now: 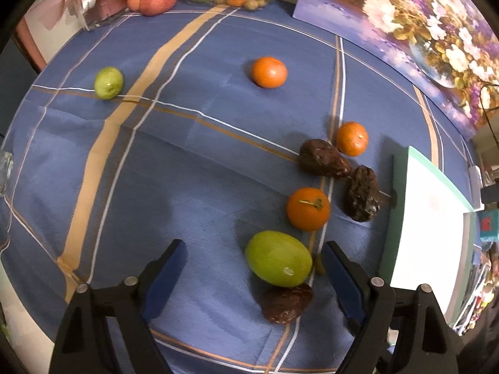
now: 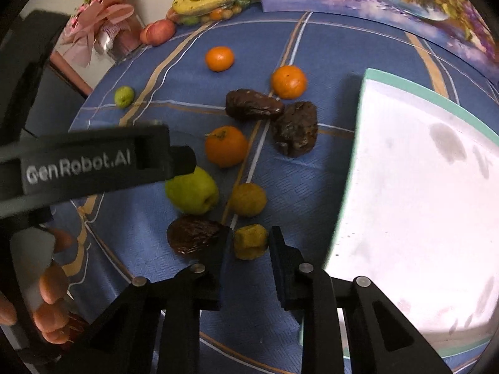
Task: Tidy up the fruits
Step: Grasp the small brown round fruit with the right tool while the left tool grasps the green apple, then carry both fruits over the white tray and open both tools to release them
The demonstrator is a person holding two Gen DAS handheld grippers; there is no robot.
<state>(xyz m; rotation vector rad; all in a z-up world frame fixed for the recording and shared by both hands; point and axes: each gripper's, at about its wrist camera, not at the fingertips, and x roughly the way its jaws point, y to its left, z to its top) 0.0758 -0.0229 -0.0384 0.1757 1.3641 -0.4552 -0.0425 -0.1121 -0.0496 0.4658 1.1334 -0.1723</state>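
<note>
Four oranges (image 2: 226, 146), three dark fruits (image 2: 294, 128), left jaws spread around green fruit (image 1: 278, 258), right jaws pinching yellow fruit (image 2: 250, 242).

Blue tablecloth (image 1: 193, 168) with tan and white stripes; orange tangerine (image 1: 308, 208); green fruit (image 1: 278, 258)

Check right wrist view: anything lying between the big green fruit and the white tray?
Yes. In the right wrist view a yellowish fruit sits on the cloth between the big green fruit and the white tray; otherwise bare cloth.
</note>
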